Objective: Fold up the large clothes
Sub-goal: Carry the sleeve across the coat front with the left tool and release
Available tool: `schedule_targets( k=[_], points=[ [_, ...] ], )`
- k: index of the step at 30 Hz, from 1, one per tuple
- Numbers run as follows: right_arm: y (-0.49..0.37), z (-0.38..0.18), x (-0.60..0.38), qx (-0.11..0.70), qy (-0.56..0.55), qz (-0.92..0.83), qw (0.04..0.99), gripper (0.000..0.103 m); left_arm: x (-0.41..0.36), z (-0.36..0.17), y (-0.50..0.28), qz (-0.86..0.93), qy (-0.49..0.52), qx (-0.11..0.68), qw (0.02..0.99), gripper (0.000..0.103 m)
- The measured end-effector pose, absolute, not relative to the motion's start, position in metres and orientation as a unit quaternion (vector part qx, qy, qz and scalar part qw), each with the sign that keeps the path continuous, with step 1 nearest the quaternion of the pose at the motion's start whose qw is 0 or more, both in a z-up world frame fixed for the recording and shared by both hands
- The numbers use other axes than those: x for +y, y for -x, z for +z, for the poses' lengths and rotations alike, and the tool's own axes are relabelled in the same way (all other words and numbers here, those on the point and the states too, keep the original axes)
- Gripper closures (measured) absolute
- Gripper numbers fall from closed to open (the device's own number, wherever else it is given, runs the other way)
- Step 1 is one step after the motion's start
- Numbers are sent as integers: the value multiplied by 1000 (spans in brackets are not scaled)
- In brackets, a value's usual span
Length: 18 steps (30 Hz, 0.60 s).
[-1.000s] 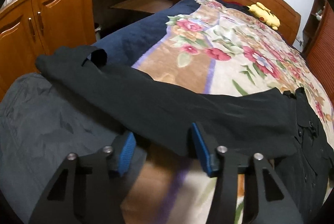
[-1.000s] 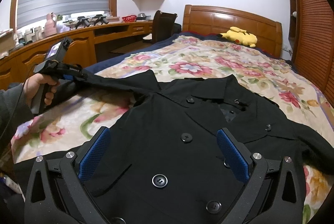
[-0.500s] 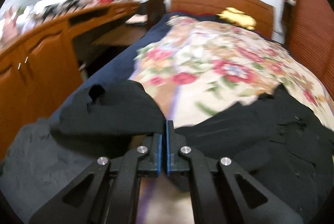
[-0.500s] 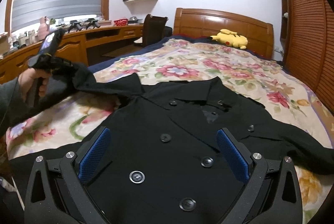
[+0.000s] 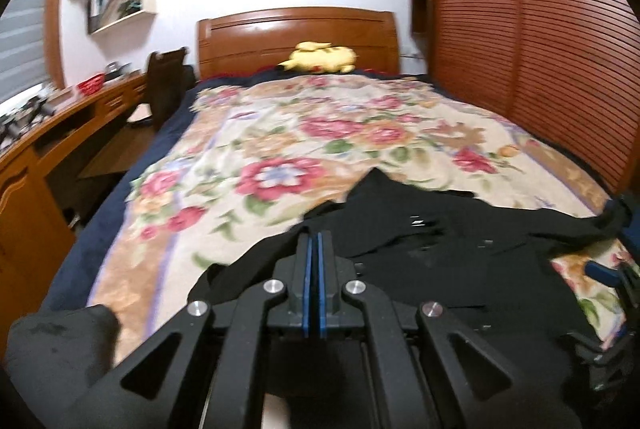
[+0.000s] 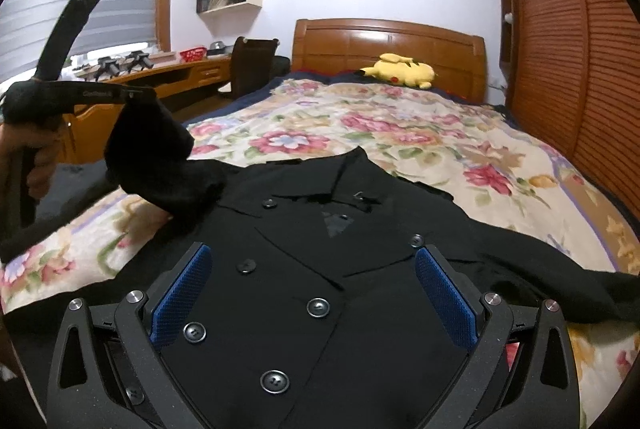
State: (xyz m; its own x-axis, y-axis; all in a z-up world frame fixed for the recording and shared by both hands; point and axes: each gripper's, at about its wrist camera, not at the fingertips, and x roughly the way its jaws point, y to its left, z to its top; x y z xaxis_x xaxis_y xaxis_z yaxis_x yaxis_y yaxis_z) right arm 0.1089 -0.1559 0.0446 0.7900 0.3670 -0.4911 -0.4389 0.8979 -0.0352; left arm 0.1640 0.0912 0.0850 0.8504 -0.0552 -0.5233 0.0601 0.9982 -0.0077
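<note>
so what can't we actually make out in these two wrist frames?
- Left wrist: the fingers hide the pinch on the sleeve; the view is motion-blurred.
- Left wrist: right gripper is cut off by the right edge.
- Right wrist: coat hem sits behind the gripper body, below the frame.
- Right wrist: desk items are too small to identify.

- Left black two-finger gripper (image 5: pixel 312 285): matte angular linkage arms, round silver screws at the joints, thin blue pads.
- Right black two-finger gripper (image 6: pixel 314 303): same frame, silver screws, textured blue rubber pads (image 6: pixel 182 303).
- Left gripper's body carries small pale lettering along its side.
</note>
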Motion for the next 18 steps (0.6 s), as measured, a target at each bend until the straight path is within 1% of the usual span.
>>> schedule_targets(
  k=[7,11,16,18],
  points=[
    [-110,49,-172,242,74,198,947,0,29,82,-146,-73,-29,270,960,103],
    [-113,50,-183,246,66,186,949,0,4,70,-130,-58,-62,262,961,103],
    [-115,50,-186,249,65,183,949,0,1,45,-112,-62,-50,275,958,103],
    [-115,50,-186,249,67,184,948,0,2,39,-101,-55,-53,269,960,101]
  ],
)
